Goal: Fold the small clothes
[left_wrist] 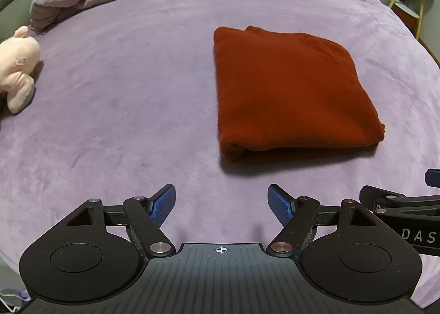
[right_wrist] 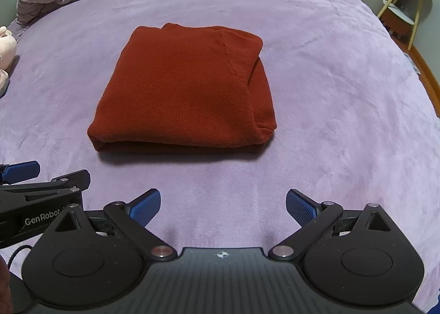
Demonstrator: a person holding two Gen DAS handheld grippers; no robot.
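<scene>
With both the left hand-held gripper [left_wrist: 221, 200] and right hand-held gripper [right_wrist: 222, 205] wide and empty, the folded red garment [right_wrist: 187, 91] just ahead on the bed [right_wrist: 330, 94] could unravel if snagged.

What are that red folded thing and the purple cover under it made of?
The red garment looks like a fine rib-knit, probably cotton or wool blend: faint vertical ribs and a matte surface. The purple bed cover looks like plush fleece or velvet, with a soft nap showing brushed, uneven sheen.
</scene>
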